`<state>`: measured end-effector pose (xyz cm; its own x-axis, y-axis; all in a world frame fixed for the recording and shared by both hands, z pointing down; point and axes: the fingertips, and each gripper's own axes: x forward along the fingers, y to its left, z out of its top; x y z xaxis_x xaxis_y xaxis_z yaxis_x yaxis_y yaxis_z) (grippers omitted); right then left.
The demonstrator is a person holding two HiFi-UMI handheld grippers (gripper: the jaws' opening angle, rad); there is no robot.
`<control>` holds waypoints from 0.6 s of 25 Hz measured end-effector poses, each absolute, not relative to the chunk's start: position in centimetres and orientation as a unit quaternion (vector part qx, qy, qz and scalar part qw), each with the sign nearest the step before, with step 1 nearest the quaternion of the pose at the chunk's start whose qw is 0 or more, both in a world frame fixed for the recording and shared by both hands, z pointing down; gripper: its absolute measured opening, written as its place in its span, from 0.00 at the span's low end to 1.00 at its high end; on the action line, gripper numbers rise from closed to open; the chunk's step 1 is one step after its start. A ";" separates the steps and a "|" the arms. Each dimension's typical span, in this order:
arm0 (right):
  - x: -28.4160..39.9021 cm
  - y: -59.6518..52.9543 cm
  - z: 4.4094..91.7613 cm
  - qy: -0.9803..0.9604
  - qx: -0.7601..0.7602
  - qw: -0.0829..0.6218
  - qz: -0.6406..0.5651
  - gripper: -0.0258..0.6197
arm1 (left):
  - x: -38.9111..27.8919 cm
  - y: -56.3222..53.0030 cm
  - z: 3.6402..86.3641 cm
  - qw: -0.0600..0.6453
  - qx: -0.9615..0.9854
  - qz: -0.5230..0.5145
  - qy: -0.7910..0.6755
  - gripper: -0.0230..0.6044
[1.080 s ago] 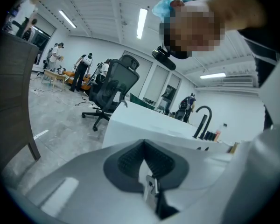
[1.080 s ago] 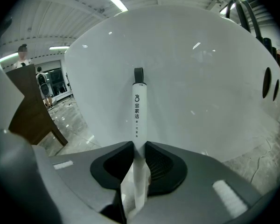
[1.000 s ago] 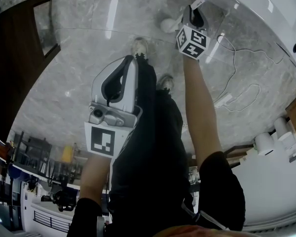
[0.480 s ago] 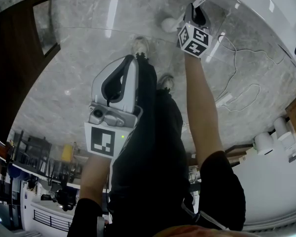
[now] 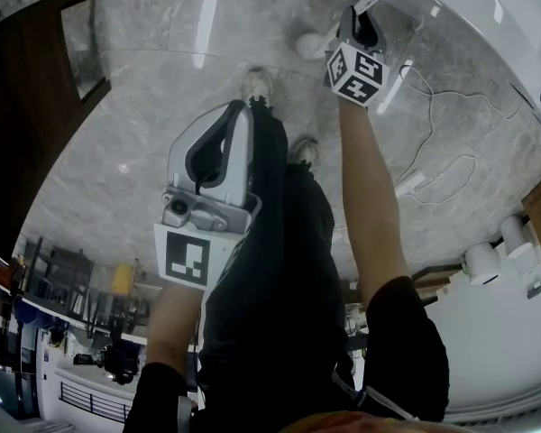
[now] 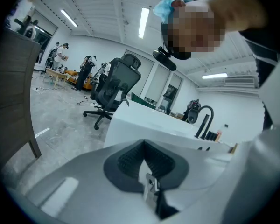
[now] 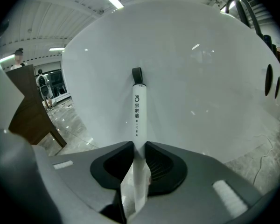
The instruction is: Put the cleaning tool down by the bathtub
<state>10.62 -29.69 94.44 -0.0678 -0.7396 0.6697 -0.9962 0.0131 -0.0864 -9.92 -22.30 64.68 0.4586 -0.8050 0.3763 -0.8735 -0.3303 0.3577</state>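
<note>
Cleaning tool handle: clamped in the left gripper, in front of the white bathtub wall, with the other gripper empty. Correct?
No. The right gripper clamps the cleaning tool handle in front of the white bathtub wall, as the right gripper view shows; the left gripper is the empty one.

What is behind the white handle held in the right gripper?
Behind the handle stands the bathtub, its smooth white side filling most of that view. The right gripper covers the handle's lower end, and whether handle and bathtub touch cannot be told.
</note>
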 end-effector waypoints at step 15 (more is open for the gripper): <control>10.8 -27.8 93.7 -0.672 0.641 0.231 0.291 0.22 | -10.3 -21.6 63.1 0.247 0.808 0.051 -0.532 0.05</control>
<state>10.82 -27.81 93.67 -0.0712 -0.7274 0.6825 -0.9955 0.0086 -0.0946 -10.32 -21.61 63.10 0.4291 -0.8345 0.3457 -0.8850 -0.3118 0.3458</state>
